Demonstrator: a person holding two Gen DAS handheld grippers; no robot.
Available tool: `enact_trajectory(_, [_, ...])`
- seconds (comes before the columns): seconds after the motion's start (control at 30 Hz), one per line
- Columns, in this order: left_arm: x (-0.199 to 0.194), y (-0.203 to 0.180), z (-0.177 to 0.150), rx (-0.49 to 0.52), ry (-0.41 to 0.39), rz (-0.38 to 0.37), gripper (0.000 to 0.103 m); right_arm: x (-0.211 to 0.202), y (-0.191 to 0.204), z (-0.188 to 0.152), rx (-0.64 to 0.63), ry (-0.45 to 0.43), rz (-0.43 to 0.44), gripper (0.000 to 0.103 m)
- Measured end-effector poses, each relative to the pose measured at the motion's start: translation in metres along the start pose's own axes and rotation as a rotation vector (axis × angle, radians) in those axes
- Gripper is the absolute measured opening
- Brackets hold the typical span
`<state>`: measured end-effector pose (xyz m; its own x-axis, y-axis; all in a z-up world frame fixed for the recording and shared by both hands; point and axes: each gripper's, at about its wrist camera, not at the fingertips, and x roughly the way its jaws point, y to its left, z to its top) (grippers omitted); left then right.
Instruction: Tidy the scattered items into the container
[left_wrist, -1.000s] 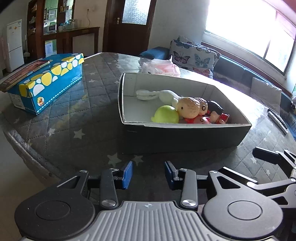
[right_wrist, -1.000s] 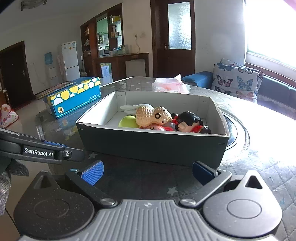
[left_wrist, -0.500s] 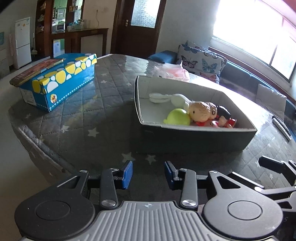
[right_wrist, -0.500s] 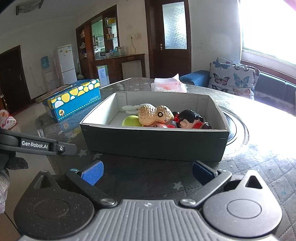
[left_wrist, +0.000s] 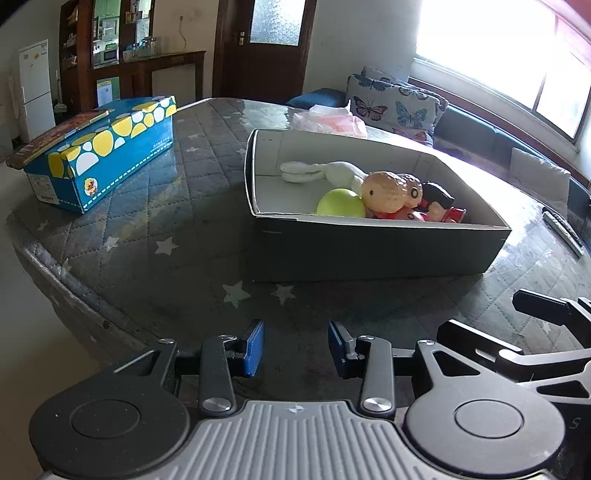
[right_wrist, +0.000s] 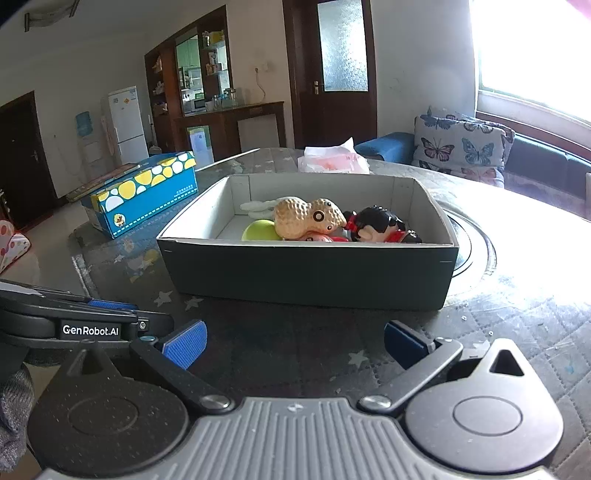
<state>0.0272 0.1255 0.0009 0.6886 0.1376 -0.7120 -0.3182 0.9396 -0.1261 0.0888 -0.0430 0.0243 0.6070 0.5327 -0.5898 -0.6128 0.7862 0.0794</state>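
Observation:
A dark open box (left_wrist: 369, 251) (right_wrist: 306, 277) with a white inside stands on the quilted table. It holds a peanut toy (left_wrist: 391, 190) (right_wrist: 310, 218), a green ball (left_wrist: 338, 203) (right_wrist: 260, 230), a white plush (left_wrist: 321, 170), a black-haired doll (left_wrist: 437, 201) (right_wrist: 380, 223) and a red toy. My left gripper (left_wrist: 295, 347) is open and empty, low over the table's near edge, short of the box. My right gripper (right_wrist: 295, 339) is open wide and empty, also in front of the box. The left gripper's body (right_wrist: 88, 325) shows in the right wrist view.
A blue and yellow spotted carton (left_wrist: 107, 151) (right_wrist: 147, 188) lies at the table's left. A pink plastic bag (left_wrist: 328, 120) (right_wrist: 332, 162) sits behind the box. A remote (left_wrist: 563, 230) lies at the right edge. A butterfly-cushion sofa (right_wrist: 461, 147) stands beyond the table.
Both grippers have drawn back from the box, which looks smaller and farther now. Neither gripper's opening has changed.

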Motion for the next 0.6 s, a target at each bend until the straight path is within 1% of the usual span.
enact_trajectory(0.17, [0.003, 0.002, 0.002, -0.01, -0.003, 0.008, 0.04, 0.003, 0.002, 0.0, -0.006, 0.001, 0.006, 0.103])
enact_trajectory(0.6, [0.012, -0.001, 0.002, 0.0, 0.005, 0.004, 0.04, 0.015, 0.001, -0.003, 0.009, 0.024, 0.024, 0.103])
